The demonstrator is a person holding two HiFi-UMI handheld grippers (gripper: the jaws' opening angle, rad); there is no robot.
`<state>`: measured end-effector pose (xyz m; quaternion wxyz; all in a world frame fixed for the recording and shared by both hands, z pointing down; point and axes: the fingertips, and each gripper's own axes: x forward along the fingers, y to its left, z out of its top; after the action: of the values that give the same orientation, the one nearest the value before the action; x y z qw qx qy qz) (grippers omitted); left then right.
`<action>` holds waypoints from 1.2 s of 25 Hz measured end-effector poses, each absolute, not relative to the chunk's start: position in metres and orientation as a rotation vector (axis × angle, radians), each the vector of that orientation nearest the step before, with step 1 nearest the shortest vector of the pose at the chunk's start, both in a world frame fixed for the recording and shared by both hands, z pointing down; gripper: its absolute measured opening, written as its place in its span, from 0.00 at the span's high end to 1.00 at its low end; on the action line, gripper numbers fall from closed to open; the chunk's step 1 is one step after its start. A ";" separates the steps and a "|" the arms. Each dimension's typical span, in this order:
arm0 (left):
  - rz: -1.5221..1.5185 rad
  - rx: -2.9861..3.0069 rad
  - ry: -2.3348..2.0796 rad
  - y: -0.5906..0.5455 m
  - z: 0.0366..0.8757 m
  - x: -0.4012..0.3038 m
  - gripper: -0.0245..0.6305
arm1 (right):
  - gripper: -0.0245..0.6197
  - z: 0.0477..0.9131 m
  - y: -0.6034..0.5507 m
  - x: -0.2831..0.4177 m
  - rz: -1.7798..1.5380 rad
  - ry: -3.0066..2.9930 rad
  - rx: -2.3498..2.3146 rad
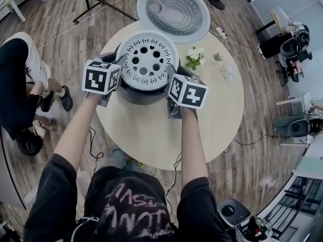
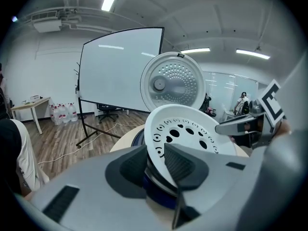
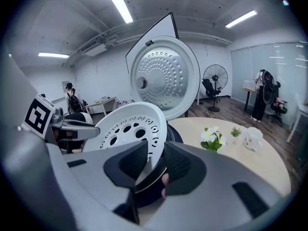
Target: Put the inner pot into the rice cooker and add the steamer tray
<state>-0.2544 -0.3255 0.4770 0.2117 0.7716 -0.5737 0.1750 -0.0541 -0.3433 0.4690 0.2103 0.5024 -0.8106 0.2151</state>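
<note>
The white steamer tray is seated on top of the open rice cooker, which is placed on the round table. The tray's rim is enclosed on one side by the left gripper and on the opposite side by the right gripper. The jaws of both are parted slightly, so the rim is not clamped.

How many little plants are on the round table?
2. A white-flowered plant stands just right of the rice cooker in the head view. A smaller green plant stands further right. None seems hidden.
</note>
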 end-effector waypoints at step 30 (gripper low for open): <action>0.578 2.193 -1.620 -0.322 0.478 -0.256 0.74 | 0.61 0.461 -0.336 -0.061 0.534 -2.330 1.413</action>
<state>-0.2556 -0.3223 0.4776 0.1764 0.7744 -0.5723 0.2040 -0.0606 -0.3357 0.4606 0.1813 0.5004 -0.8252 0.1889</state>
